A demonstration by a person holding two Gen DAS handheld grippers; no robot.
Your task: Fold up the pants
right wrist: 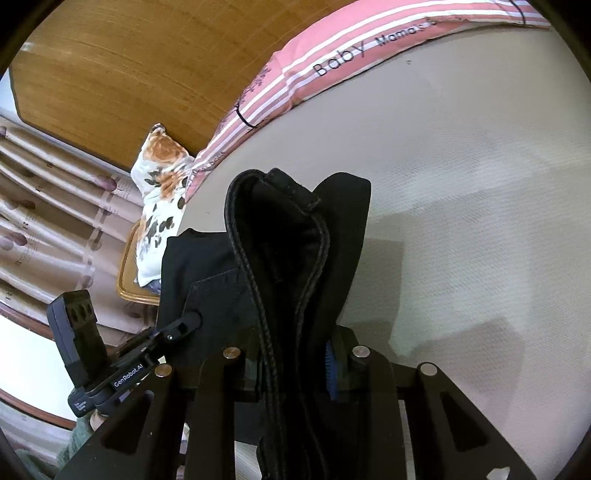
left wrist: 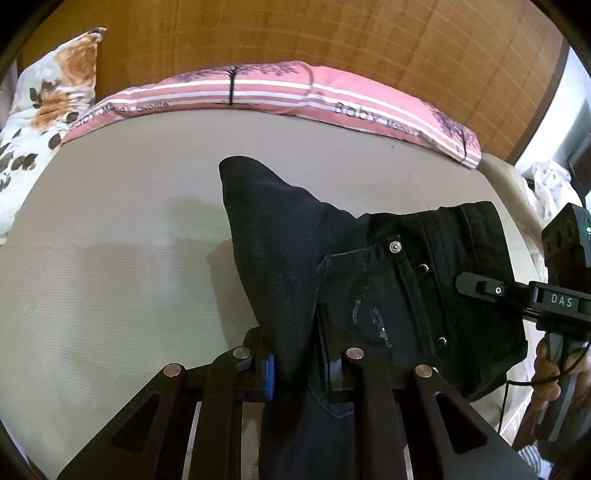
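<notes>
The black pants [left wrist: 388,280] hang bunched above the bed [left wrist: 110,240], lifted off its middle. The left gripper [left wrist: 299,365] pinches the fabric, and the right gripper [right wrist: 295,365] pinches the waistband. No fold is laid flat yet; most work remains.

pants [left wrist: 388,280]: matt black denim | headboard [left wrist: 332,40]: glossy grained wood

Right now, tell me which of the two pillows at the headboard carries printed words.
The long pink striped pillow, lying along the wooden headboard: it reads "Baby" beside tree prints. The white pillow at its end has only orange flowers and dark leaves.
</notes>
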